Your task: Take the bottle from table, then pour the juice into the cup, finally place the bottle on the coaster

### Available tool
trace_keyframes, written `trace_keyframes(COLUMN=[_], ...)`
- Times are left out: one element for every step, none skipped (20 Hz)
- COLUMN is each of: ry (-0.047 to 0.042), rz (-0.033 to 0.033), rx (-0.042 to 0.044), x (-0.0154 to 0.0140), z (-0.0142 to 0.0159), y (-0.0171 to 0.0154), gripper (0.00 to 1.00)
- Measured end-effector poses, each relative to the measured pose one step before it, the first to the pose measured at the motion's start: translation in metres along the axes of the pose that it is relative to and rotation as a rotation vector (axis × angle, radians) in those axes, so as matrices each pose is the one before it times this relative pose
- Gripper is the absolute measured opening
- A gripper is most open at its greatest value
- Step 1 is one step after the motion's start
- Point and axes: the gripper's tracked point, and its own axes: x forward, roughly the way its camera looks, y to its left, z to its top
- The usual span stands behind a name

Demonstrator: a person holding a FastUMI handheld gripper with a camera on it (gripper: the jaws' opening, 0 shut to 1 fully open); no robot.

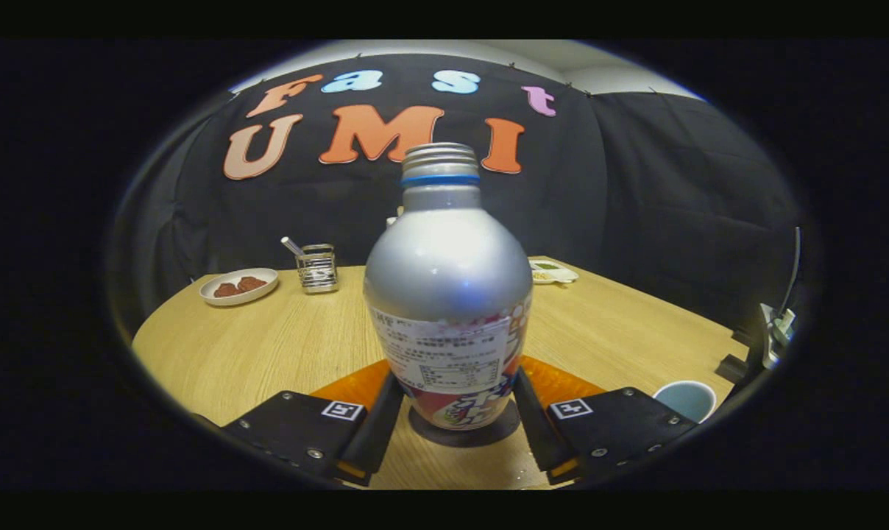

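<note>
A silver bottle (448,287) with a printed label and an uncapped threaded neck stands upright between my fingers. My gripper (457,384) is shut on the bottle, with both fingers pressing its lower sides. An orange coaster (562,383) lies on the wooden table (282,346), showing to either side behind the fingers. The bottle's base casts a dark shadow at the coaster's near edge; I cannot tell whether the base touches it. A pale blue cup (684,398) sits open-mouthed just right of the right finger.
At the far left of the table is a white plate (238,285) with brown food, beside a small metal holder (317,269) with a utensil in it. A small dish (553,273) lies behind the bottle. A stand (779,324) rises at the table's right edge.
</note>
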Motion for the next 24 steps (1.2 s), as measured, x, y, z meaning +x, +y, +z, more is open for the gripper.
trace_keyframes(ry=[0.00263, 0.00391, 0.00261, 0.00521, 0.00343, 0.00892, 0.00392, -0.00644, -0.00418, 0.00049, 0.00472, 0.00168, -0.00138, -0.00247, -0.00563, -0.00346, -0.00306, -0.00598, -0.00714, -0.01200, -0.01382, -0.02226, -0.02212, -0.01603], rz=[-0.00551, -0.00457, 0.00312, 0.00272, 0.00305, -0.00043, 0.00324, -0.00208, -0.00454, -0.00299, 0.00455, 0.01016, 0.00627, 0.00525, 0.01083, 0.00382, -0.00614, -0.00950, -0.00768, -0.00367, 0.00751, 0.02006, 0.01587, 0.00860], rx=[-0.00003, 0.00111, 0.00550, 0.00833, 0.00691, 0.00493, 0.00333, 0.00406, -0.00078, 0.00241, 0.00389, 0.00438, 0.00343, 0.00029, -0.00230, -0.00497, -0.00848, -0.00715, -0.00308, 0.00457, 0.00930, 0.01030, 0.00460, -0.00297], x=[0.00159, 0.00091, 0.00027, 0.00068, -0.00058, 0.00050, -0.00079, -0.00146, -0.00079, -0.00068, -0.00193, -0.00191, -0.00296, -0.00139, -0.00307, -0.00451, -0.00548, -0.00564, -0.00787, -0.00828, -0.01030, -0.01336, -0.01353, -0.01210], z=[-0.00133, -0.00100, 0.00022, -0.00134, -0.00139, -0.00237, -0.00132, 0.00130, 0.00274, -0.00034, -0.00120, 0.00008, 0.00111, 0.00105, 0.00135, 0.00092, -0.00024, 0.00139, 0.00196, 0.00327, 0.00407, 0.00434, 0.00494, 0.00315], y=[-0.00141, -0.00170, -0.00016, 0.00098, 0.00063, -0.00060, 0.00045, -0.00021, -0.00117, -0.00147, 0.00123, 0.00241, 0.00171, 0.00109, 0.00300, -0.00035, -0.00187, -0.00355, -0.00342, -0.00220, -0.00027, 0.00274, 0.00236, -0.00030], gripper=[0.77, 0.78, 0.78, 0.79, 0.79, 0.79, 0.80, 0.80, 0.80, 0.82, 0.83, 0.88, 0.91, 0.94, 0.93, 0.94, 0.94, 0.94, 0.94, 0.94, 0.94, 0.94, 0.94, 0.93])
